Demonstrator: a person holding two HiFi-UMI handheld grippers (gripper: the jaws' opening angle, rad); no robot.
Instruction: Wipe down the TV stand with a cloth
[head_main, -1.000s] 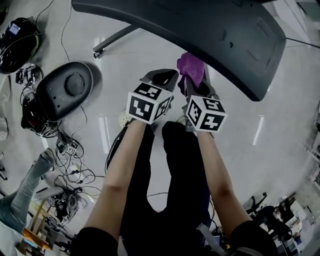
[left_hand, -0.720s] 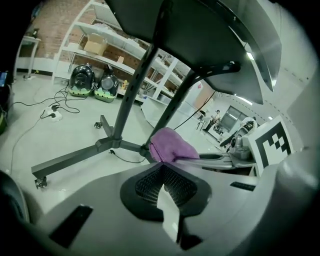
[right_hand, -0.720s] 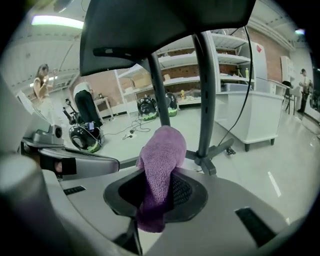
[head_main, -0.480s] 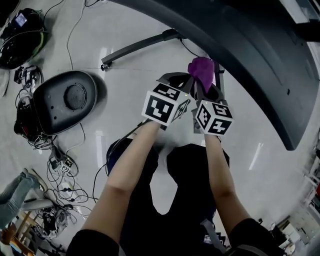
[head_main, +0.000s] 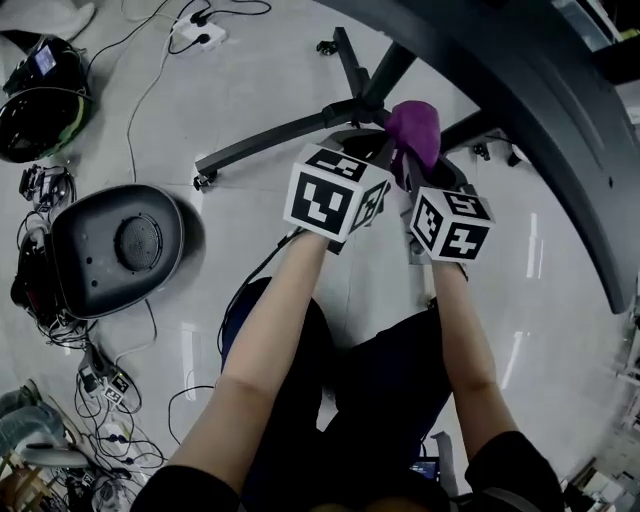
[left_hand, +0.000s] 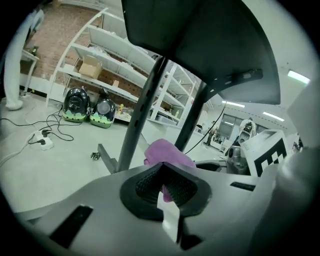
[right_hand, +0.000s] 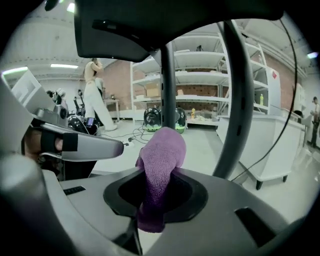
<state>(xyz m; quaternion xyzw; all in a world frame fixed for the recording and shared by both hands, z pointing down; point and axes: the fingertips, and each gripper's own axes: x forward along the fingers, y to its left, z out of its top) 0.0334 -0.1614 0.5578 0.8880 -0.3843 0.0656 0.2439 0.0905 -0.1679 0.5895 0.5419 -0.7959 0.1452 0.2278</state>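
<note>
Right gripper (head_main: 404, 165): jaws pinching a purple knitted cloth (right_hand: 160, 165) low down, so a rounded wad stands proud of the tips as a wiping pad. Left gripper (head_main: 358, 145): jaws pressed together at the tips, nothing between them. The purple seen past them in the left gripper view is the other gripper's cloth. The two grippers ride side by side, nearly touching. My reading is that the left one travels along idle, or is kept close to steady the work. Target is the black metal TV stand (head_main: 270, 145), with splayed legs on castors resting on the pale glossy floor (head_main: 250, 60) and two slanted posts (left_hand: 145, 110) rising to a dark curved screen panel (head_main: 540, 110) overhead. In the head view the cloth sits just beside the hub where legs and posts meet. In the right gripper view the nearer post (right_hand: 170, 90) stands straight behind the wad. Whether cloth and metal touch, I cannot tell from any view. Judgement: this is the approach to the lower posts or hub, with wiping not clearly begun. The low reach under the panel explains the outstretched arms. Next move likely calls for pressing the wad against the post and running along it. The risk is the cloth slipping from so narrow a pinch.
</note>
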